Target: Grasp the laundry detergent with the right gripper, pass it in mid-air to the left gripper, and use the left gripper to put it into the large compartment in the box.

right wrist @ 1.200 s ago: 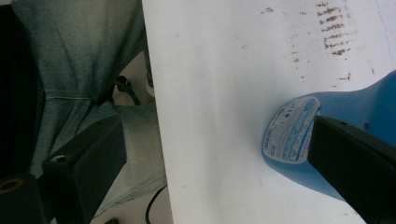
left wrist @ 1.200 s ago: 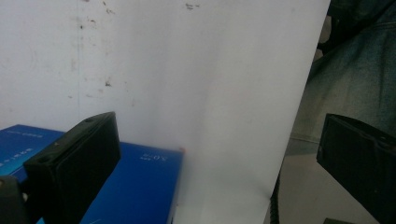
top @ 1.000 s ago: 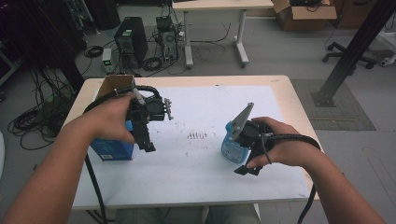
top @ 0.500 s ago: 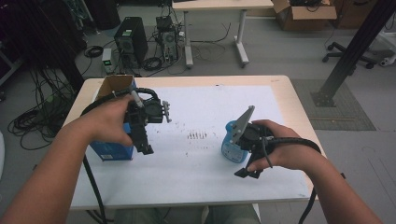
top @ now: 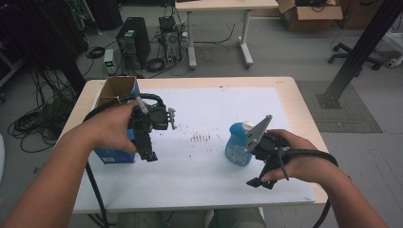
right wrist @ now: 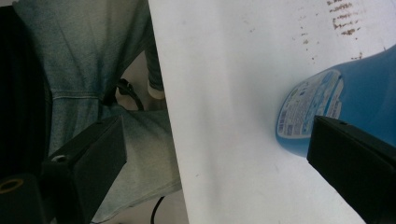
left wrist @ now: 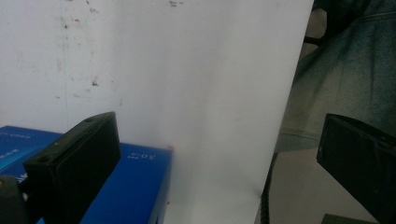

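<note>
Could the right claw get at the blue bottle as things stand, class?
Probably yes: the right claw is open beside the blue bottle, one jaw next to its label, with bare white sheet between the jaws.

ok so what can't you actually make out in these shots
- Blue bottle: high view, its right side is hidden by the right gripper; label print too small to read.
- Blue box: high view, the left gripper and hand cover much of it; cut off by the bottom edge in the left gripper view.
- Cardboard box: contents not visible.
</note>
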A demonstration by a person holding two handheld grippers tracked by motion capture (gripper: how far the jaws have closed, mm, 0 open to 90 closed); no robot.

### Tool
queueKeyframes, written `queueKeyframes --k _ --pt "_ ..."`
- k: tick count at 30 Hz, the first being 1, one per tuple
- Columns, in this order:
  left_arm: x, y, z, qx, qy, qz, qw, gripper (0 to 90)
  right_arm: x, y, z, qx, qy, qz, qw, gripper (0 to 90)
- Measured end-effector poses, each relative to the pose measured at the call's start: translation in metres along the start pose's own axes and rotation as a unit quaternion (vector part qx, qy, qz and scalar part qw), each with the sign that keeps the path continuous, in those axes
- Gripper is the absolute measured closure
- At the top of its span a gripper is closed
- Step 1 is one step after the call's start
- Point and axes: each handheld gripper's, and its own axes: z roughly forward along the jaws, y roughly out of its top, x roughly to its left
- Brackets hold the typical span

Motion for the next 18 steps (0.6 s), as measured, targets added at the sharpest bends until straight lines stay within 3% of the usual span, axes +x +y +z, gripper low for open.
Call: queueKeyframes --k 18 --pt "-0.011 0.001 0.005 0.002 -0.006 0.013 0.9999 0.2 -0.004 -0.033 0.004 -0.012 -0.014 0.040 0.9990 5.3"
